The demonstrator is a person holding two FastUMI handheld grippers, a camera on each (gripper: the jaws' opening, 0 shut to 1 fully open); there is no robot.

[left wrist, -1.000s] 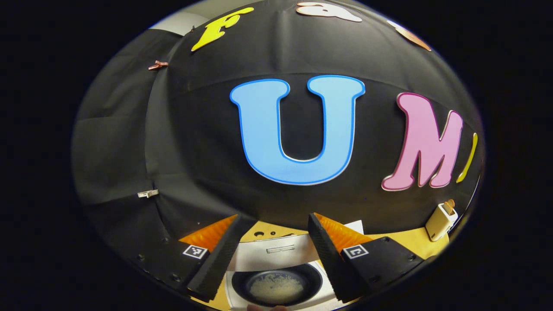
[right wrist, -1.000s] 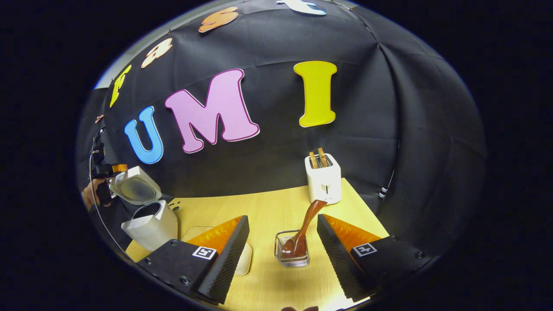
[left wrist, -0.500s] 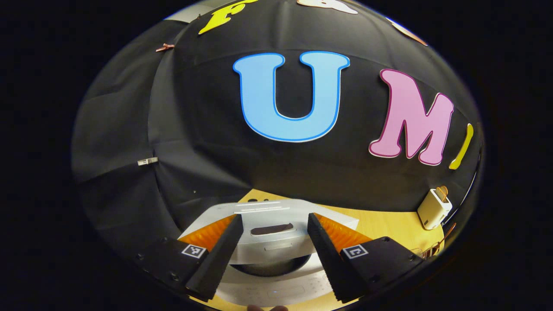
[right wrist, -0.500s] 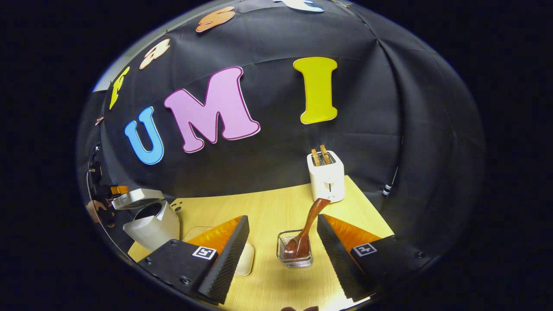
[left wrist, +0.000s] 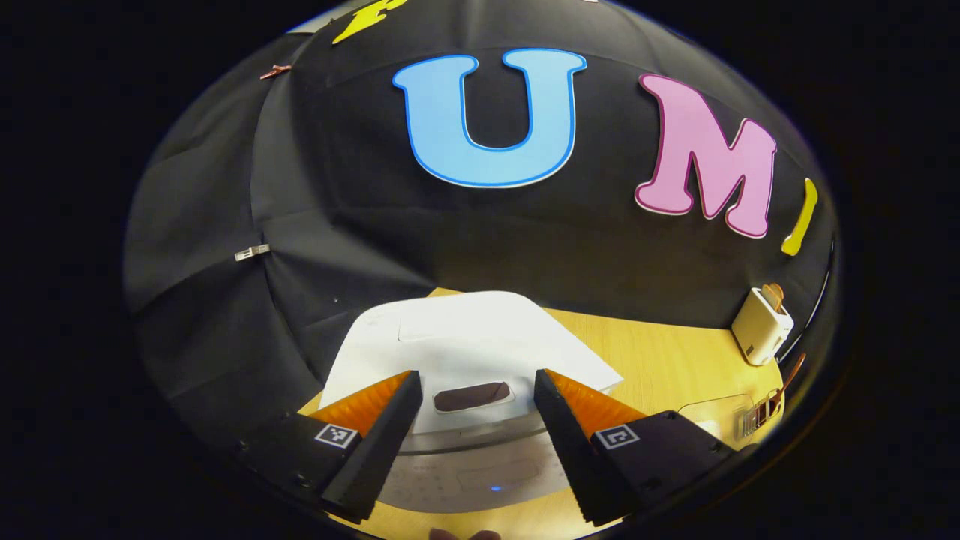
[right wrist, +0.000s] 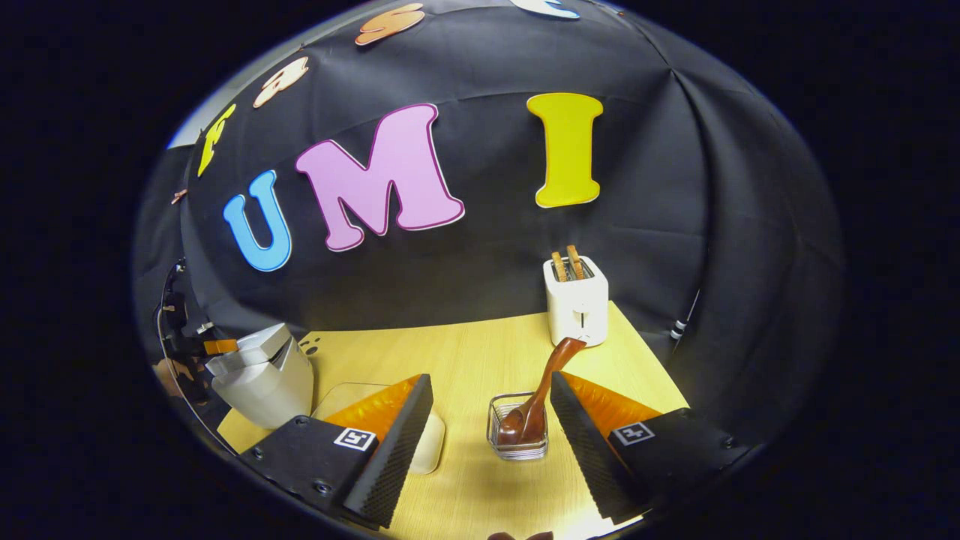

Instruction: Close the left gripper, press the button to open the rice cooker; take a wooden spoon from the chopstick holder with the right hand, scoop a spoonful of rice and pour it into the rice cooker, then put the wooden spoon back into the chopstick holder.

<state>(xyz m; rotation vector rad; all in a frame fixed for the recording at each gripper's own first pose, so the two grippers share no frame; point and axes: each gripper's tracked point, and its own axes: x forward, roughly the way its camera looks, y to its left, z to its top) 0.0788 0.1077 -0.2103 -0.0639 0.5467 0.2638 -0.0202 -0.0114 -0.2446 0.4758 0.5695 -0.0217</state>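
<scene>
Both tools with fingers apart, empty: left tool (left wrist: pixel 472 439) over rice cooker (left wrist: pixel 469 360), lid down; right tool (right wrist: pixel 487 442) near wooden spoon (right wrist: pixel 536 397), leaning in holder (right wrist: pixel 517 435) on table (right wrist: pixel 465 352). Risk — glancing contact tips light holder.

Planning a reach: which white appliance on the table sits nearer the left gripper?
The rice cooker, right ahead of the left gripper; the toaster with toast stands far off by the wall.
</scene>
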